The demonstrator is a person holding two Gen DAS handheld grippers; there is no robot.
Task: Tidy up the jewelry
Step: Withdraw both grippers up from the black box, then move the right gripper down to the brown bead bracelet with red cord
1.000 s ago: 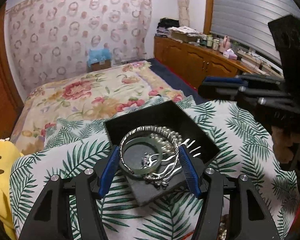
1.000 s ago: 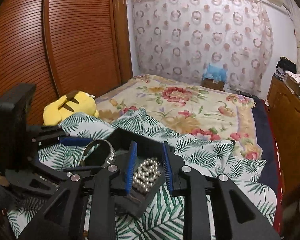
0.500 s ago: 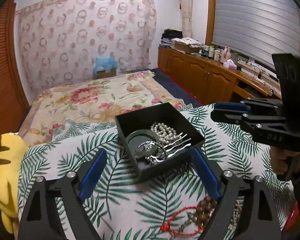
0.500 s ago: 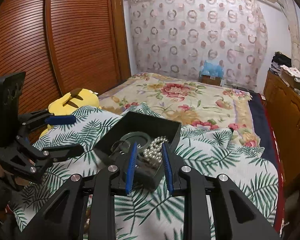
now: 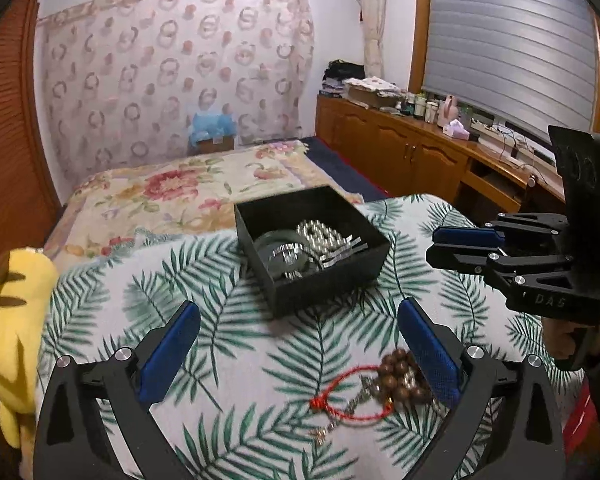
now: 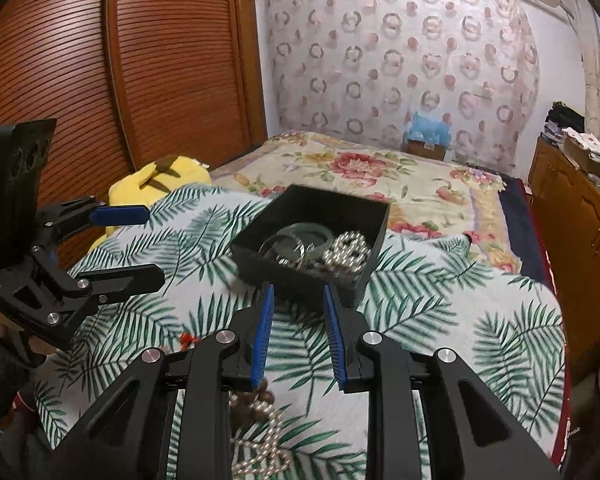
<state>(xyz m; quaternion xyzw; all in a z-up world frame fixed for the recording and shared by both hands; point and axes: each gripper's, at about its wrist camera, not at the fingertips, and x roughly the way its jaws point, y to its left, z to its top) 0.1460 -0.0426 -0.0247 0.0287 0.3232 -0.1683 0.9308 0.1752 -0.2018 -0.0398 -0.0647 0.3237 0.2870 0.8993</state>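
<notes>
The black box (image 5: 312,248) holds a green bangle (image 5: 277,258), pearls (image 6: 348,250) and silver pieces (tangled together). The left tool (image 5: 300,344) is opening, empty. The right tool (image 6: 297,332) stands parted, gripping nothing.

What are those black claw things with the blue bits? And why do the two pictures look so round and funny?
Those are two grippers, like big tongs, which a person holds, one in each hand. A tiny camera sits on each gripper, and its lens bends the picture round.

The left gripper is opening wide, with nothing between its blue pads. The right gripper has a narrow gap and holds nothing.

Both look at a palm-leaf blanket. On it stands a square black box with silver bangles and pearl beads inside. Nearer lie a brown wooden bead bracelet, a red string bracelet and a pearl strand, not yet tidied.
</notes>
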